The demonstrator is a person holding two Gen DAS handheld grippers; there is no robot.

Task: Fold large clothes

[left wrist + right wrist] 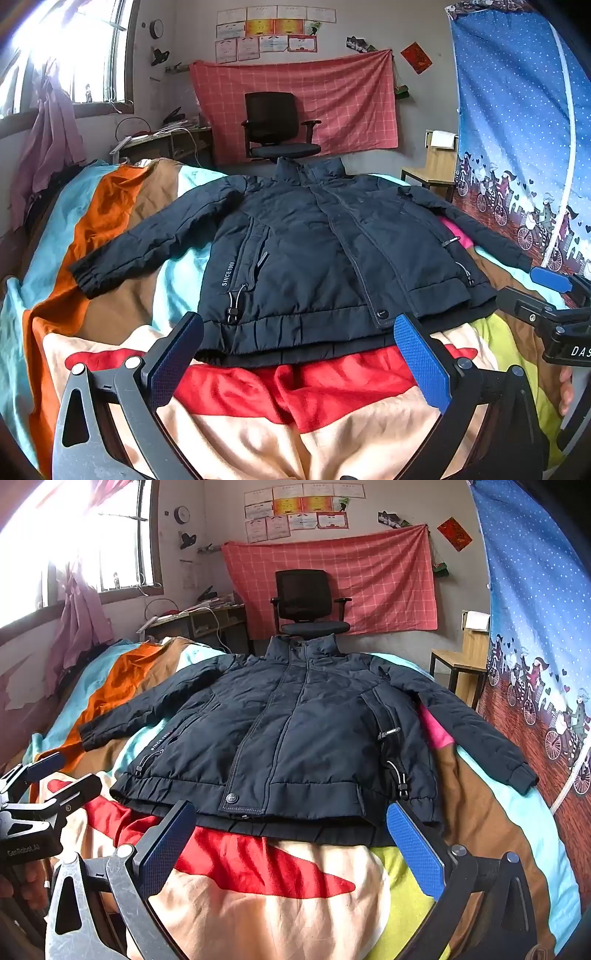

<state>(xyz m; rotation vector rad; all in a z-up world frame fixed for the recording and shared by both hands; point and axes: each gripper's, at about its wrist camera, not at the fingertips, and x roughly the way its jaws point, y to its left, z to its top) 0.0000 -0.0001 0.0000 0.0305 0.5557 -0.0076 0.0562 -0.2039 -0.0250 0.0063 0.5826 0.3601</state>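
My left gripper [299,354] and my right gripper [291,836] are both wide open and hold nothing. They hang over the bed [332,424], just short of the dark jacket [306,251], which lies flat right in front of them, zipped up, sleeves spread out to each side. To fold it well, I think I should pinch each sleeve [480,734] near its cuff and bring it across the middle, keeping the cloth smooth.

Daylight comes from the window [74,48] at the upper left and burns out to white glare there. The rest of the room is evenly lit, with soft shadows. Both pictures are sharp in the middle, and bent and dark at the corners.
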